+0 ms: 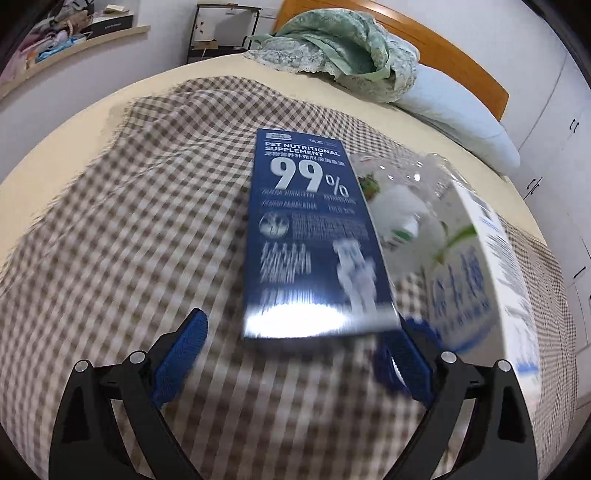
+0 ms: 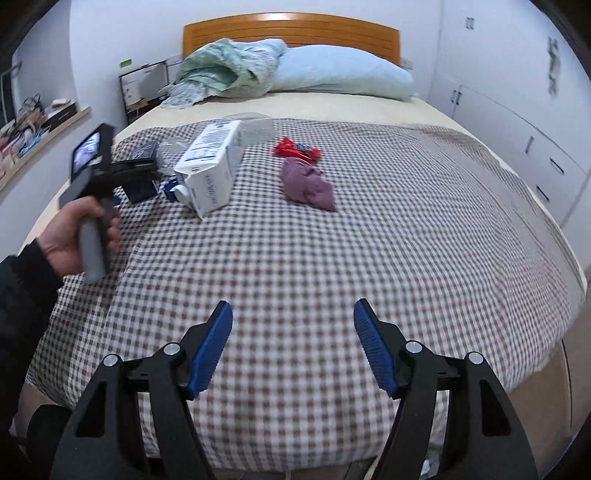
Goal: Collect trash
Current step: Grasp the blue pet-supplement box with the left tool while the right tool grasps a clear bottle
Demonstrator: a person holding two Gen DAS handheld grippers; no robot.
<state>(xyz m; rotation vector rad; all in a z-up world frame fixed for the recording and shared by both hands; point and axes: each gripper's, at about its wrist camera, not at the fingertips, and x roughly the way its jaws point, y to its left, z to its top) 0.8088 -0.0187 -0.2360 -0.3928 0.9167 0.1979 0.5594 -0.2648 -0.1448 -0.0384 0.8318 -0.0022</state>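
A dark blue pet supplement box (image 1: 314,236) lies flat on the checked bedspread (image 1: 129,221), its near end between the fingers of my open left gripper (image 1: 306,332). Right of it lie a clear plastic wrapper (image 1: 402,199) and a white carton with blue print (image 1: 476,273). In the right wrist view the white carton (image 2: 212,166) lies at the left, with the blue box (image 2: 142,151) and clear plastic (image 2: 255,125) near it. A red wrapper (image 2: 297,149) and a crumpled purple piece (image 2: 308,184) lie mid-bed. My right gripper (image 2: 293,314) is open and empty above the near bedspread.
A pale blue pillow (image 2: 343,74) and a green crumpled cloth (image 2: 229,70) lie at the wooden headboard (image 2: 291,27). White cupboards (image 2: 517,110) stand at the right. A cluttered shelf (image 2: 40,122) runs along the left wall. The hand holding the left gripper (image 2: 81,236) shows at the left.
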